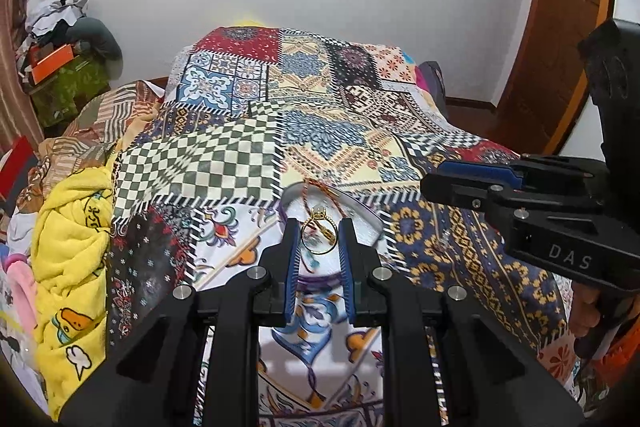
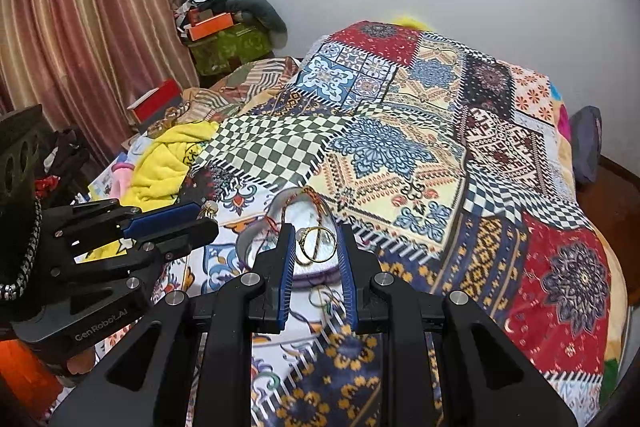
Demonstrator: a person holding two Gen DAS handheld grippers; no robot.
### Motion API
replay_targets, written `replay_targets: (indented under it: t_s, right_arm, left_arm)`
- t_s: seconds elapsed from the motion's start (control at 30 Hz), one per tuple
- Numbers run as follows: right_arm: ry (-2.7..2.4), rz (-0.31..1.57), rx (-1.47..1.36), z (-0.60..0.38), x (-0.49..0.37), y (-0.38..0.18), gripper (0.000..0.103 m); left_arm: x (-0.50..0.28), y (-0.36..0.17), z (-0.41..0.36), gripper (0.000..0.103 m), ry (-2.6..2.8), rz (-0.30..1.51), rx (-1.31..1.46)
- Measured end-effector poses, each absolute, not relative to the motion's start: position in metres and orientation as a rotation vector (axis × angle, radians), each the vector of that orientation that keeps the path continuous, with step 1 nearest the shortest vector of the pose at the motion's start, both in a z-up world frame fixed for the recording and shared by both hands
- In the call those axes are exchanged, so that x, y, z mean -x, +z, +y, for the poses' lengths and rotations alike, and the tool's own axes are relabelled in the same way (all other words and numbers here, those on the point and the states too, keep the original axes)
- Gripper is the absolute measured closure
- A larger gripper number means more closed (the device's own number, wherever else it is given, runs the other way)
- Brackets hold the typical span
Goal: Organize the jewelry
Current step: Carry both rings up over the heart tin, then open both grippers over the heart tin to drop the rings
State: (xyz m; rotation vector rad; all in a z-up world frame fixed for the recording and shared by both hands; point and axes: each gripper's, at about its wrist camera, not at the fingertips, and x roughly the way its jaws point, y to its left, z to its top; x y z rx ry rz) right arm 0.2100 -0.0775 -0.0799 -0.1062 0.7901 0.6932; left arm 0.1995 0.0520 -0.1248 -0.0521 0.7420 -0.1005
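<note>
a: what's over on the left?

b: a rumpled yellow fleece blanket [image 1: 68, 227], bunched at the edge of the bed, just beside the patchwork-printed bed cover [image 1: 224, 167].

a: and the left gripper [image 1: 319, 225]?

b: low over the cover, near the middle. its jaws are pinching a gold ring with a pale round stone [image 1: 319, 251]. the ring stands upright between the blue pads with the stone on top.

a: is it in the dish yet?

b: no. the ring hangs in front of the small shiny oval dish [image 1: 360, 211], which sits on the cover just past the jaws.

a: anything in that dish?

b: a red and gold twisted cord [image 1: 306, 189] drapes over its far rim. from the right wrist view, a second gold ring [image 2: 316, 261] lies flat inside, its reflection showing in the shiny bottom.

a: and further right?

b: the right gripper [image 1: 432, 177] hovers to the right of the dish, pointing in toward it. its jaws are spread with nothing between them. a hand grips its handle at the far right edge.
</note>
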Motion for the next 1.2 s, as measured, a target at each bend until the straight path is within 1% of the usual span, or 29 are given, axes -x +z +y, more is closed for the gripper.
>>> replay_targets:
  t_s: [0.3,0.67,1.2]
  right_arm:
    - [0.720,0.804,0.106,-0.060,-0.226,-0.090,0.084]
    - [0.746,0.860,0.103,-0.044,-0.244,-0.110,0.084]
    - [0.773,0.934,0.104,-0.033,-0.258,-0.129,0.083]
  left_arm:
    - [-0.218,-0.143,0.068,0.085,-0.101,0.776,0.087]
    - [-0.233,-0.171,0.055,0.085,-0.166,0.840,0.073]
    - [-0.242,-0.184,0.051,0.085,-0.176,0.872,0.051]
